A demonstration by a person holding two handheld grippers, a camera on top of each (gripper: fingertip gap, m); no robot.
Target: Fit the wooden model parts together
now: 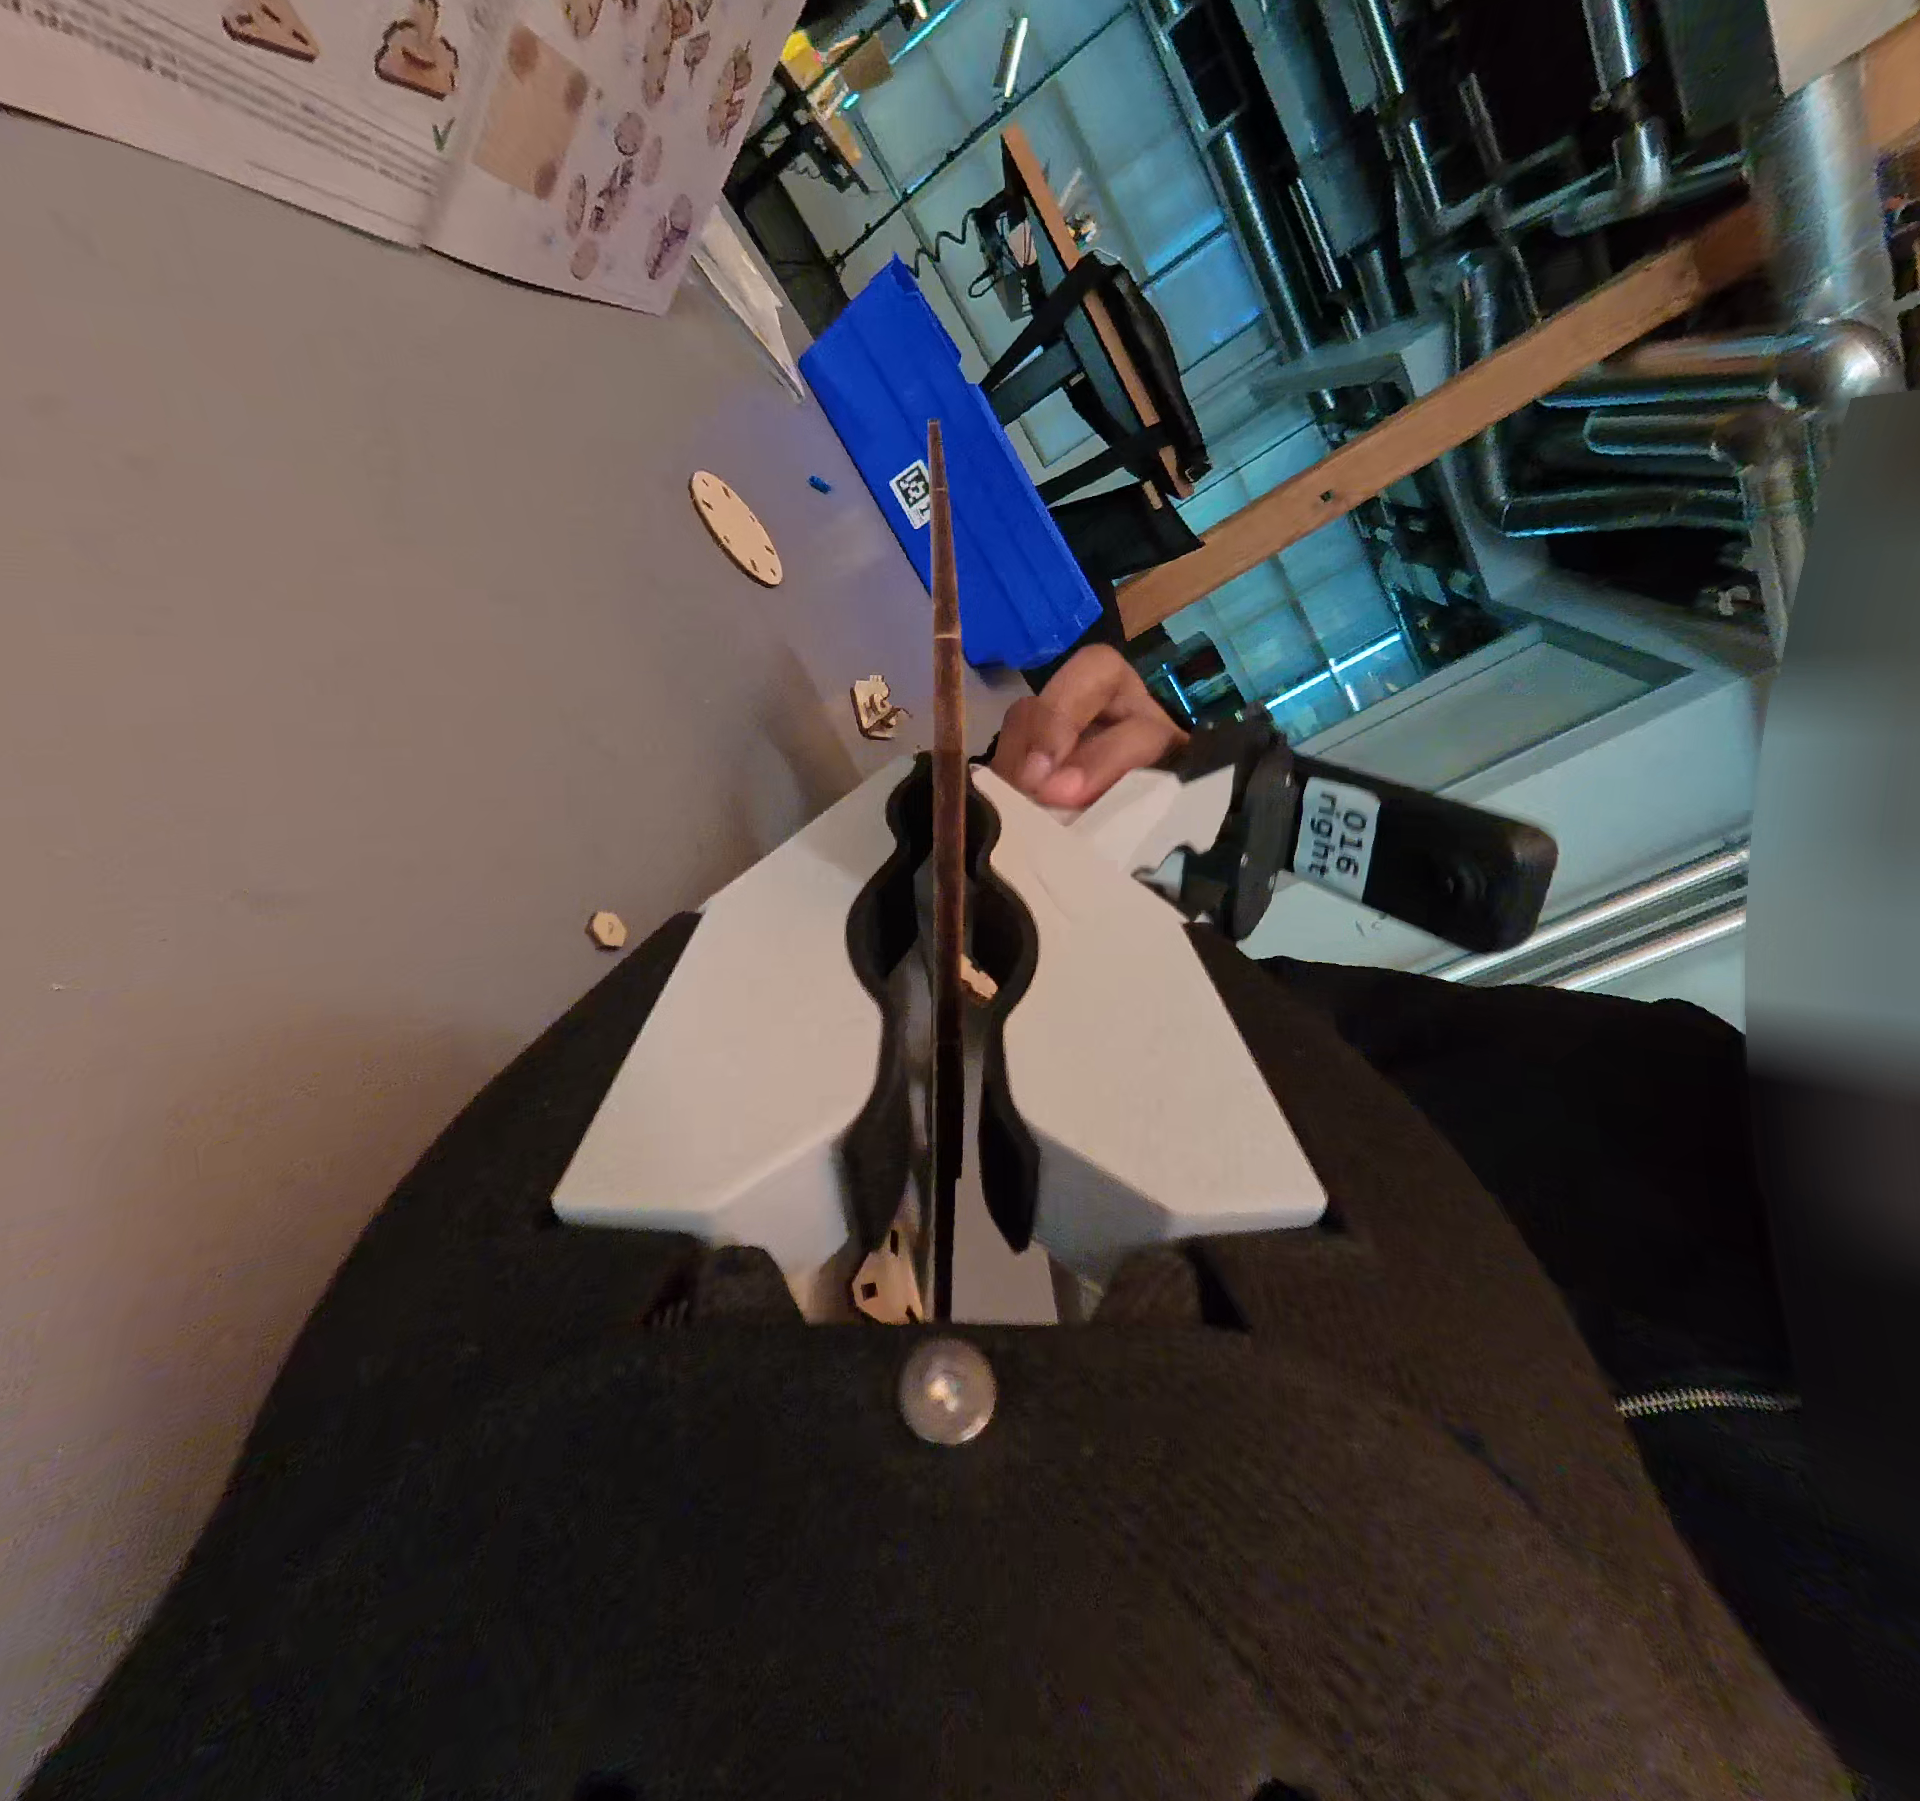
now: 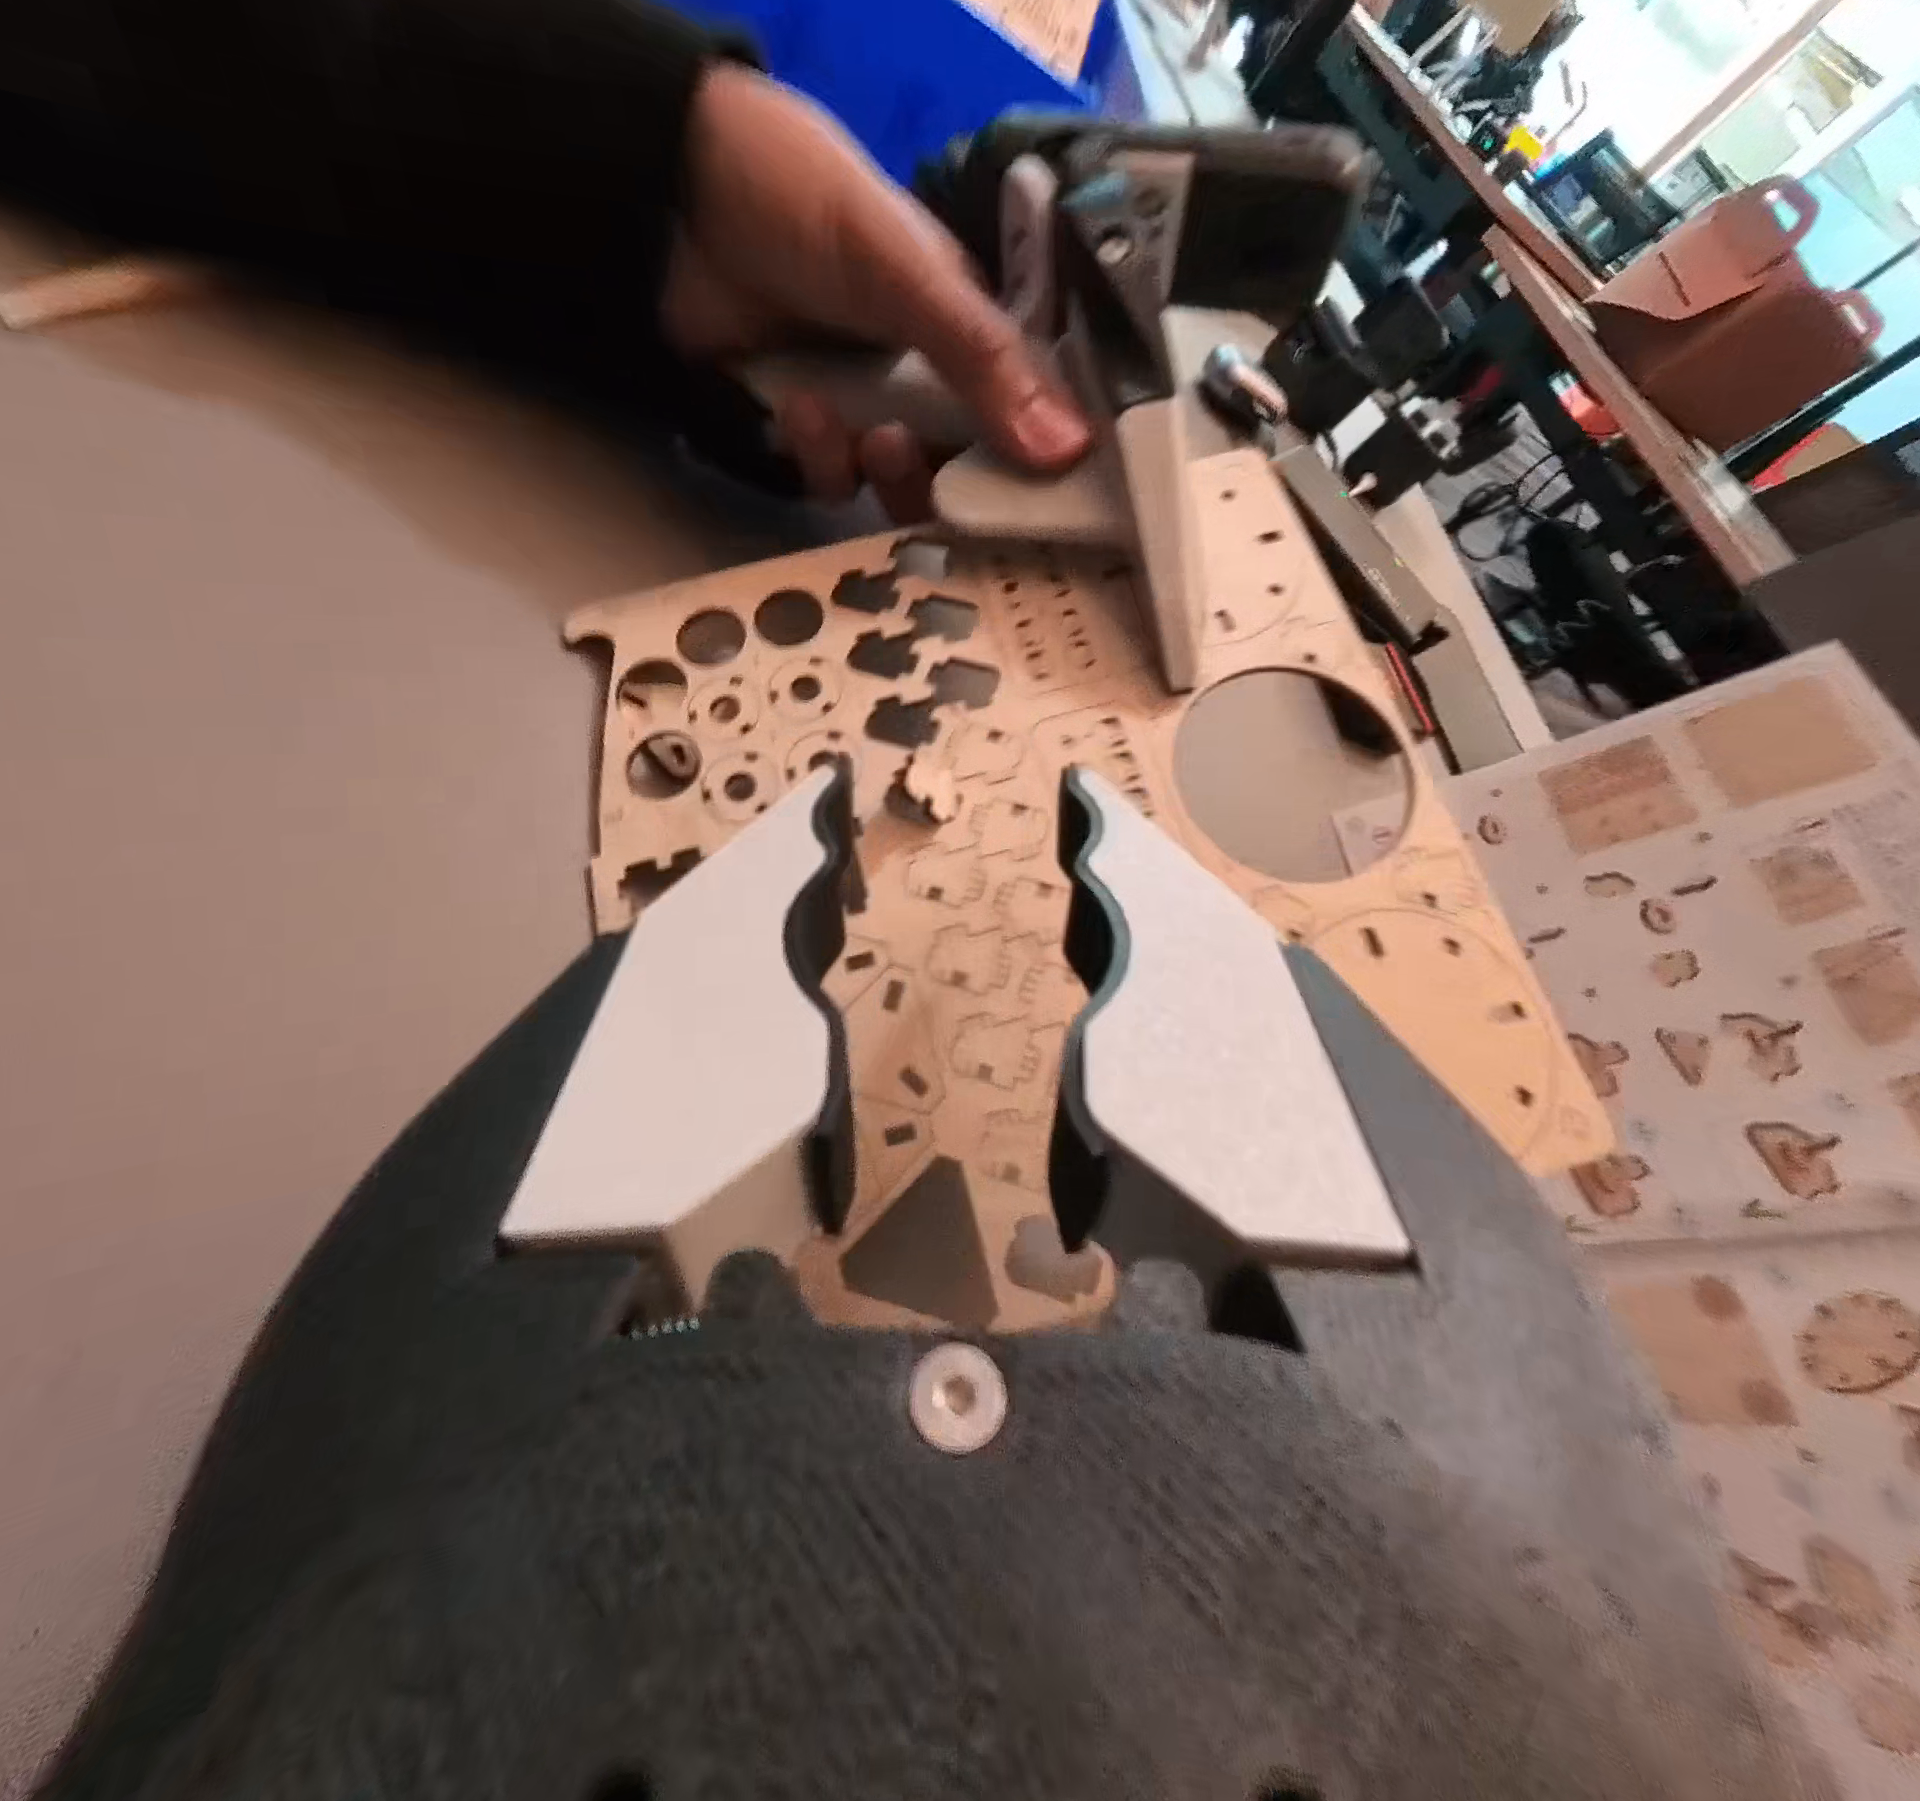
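Note:
My left gripper is shut on a thin laser-cut wooden sheet, which I see edge-on between its pads. The right wrist view shows the same sheet flat, with many cut-out holes, and the left gripper's finger clamped on its far edge. My right gripper is open just over the sheet. A small wooden part stands half out of the sheet between its fingertips; neither pad touches it. The right gripper's black body shows in the left wrist view.
Printed instruction sheets lie on the grey table. A blue bin, a round wooden disc, a small assembled wooden part and a hexagonal piece lie on it. Left tips to right tips: about 6 centimetres.

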